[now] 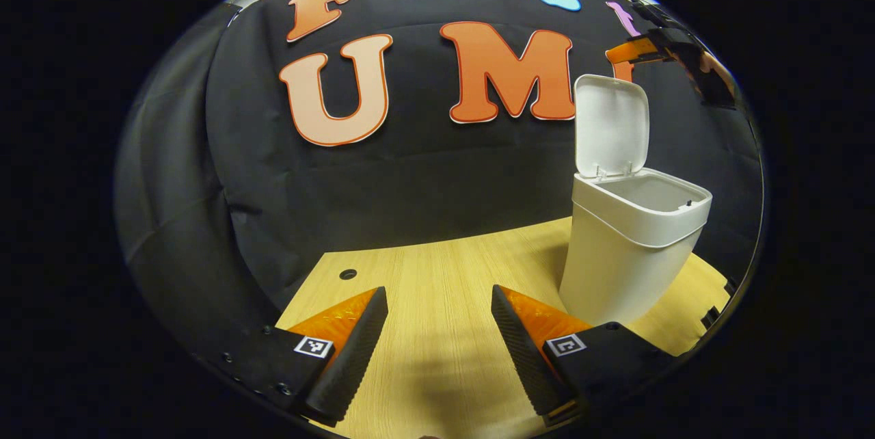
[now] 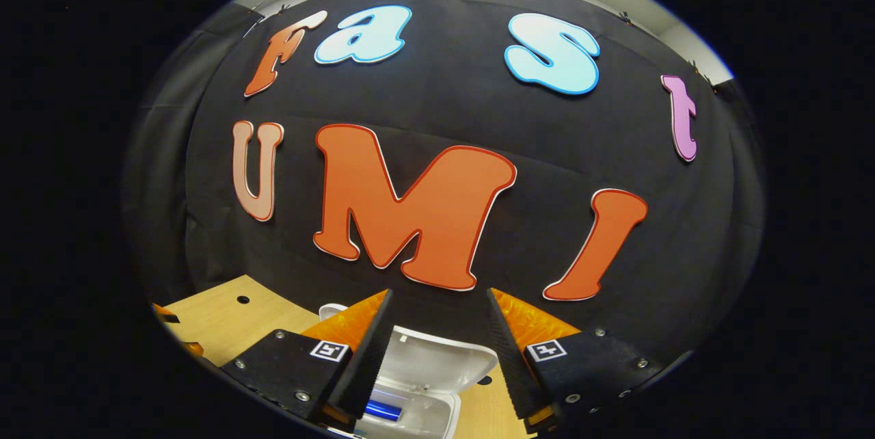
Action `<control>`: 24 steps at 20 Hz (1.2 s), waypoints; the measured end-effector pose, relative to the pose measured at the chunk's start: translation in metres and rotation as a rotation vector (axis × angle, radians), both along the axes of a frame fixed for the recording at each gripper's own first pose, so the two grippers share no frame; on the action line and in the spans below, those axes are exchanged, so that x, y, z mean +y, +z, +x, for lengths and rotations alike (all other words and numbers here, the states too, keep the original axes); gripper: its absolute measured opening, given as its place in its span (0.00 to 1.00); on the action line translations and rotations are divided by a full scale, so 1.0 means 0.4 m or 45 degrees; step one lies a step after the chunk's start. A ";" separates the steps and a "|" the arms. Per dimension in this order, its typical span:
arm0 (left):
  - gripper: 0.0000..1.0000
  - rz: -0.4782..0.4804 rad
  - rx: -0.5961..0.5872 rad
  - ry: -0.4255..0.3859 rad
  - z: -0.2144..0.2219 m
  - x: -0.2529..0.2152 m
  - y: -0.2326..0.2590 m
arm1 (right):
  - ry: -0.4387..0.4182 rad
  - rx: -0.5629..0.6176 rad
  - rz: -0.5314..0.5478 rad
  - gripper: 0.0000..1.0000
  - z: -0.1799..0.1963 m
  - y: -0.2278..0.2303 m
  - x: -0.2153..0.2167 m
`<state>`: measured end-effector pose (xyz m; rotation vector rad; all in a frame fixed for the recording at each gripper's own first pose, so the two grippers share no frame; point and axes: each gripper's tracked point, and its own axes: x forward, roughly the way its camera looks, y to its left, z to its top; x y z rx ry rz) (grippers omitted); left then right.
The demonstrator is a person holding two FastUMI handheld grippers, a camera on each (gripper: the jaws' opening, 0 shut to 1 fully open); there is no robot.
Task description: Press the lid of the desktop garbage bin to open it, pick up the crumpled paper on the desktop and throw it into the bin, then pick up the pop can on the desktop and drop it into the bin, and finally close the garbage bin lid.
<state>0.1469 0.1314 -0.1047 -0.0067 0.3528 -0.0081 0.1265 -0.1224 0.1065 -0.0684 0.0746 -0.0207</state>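
Bin (image 1: pixel 632 247) is standing on the desk (image 1: pixel 437 288), lid (image 1: pixel 610 126) tipped up and open; right hand-held gripper (image 2: pixel 437 350) is hovering right above the bin mouth, fingers apart and empty; something blue, likely the can (image 2: pixel 383 411), is lying inside; left hand-held gripper (image 1: pixel 437 350) is sitting low beside the bin, fingers apart, empty; closing looks next; I'd push the lid top forward and down slowly, without tipping the bin.

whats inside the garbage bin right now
In the right gripper view, looking down into the open garbage bin, a blue shiny object, likely the pop can, lies at the bottom. The gripper fingers cover the rest, so the crumpled paper can't be confirmed.
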 end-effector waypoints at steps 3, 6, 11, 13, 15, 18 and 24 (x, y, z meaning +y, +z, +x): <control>0.97 -0.007 0.007 0.023 -0.006 0.016 -0.004 | 0.001 -0.002 0.020 0.79 0.035 -0.004 0.009; 0.98 -0.016 0.022 0.057 -0.011 0.035 -0.014 | 0.018 0.007 0.038 0.79 0.065 -0.011 0.024; 0.97 -0.024 0.031 0.100 -0.021 0.056 -0.022 | 0.057 0.051 0.072 0.80 0.077 -0.043 0.047; 0.97 -0.032 0.033 0.100 -0.027 0.056 -0.021 | 0.063 0.065 0.090 0.80 0.070 -0.057 0.050; 0.95 -0.037 0.030 0.093 -0.034 0.056 -0.021 | 0.059 0.096 0.084 0.80 0.062 -0.080 0.046; 0.97 -0.038 0.022 0.083 -0.036 0.056 -0.015 | 0.072 0.116 0.118 0.80 0.045 -0.093 0.057; 0.95 -0.058 0.016 0.071 -0.052 0.056 -0.013 | 0.094 0.157 0.195 0.80 -0.020 -0.116 0.072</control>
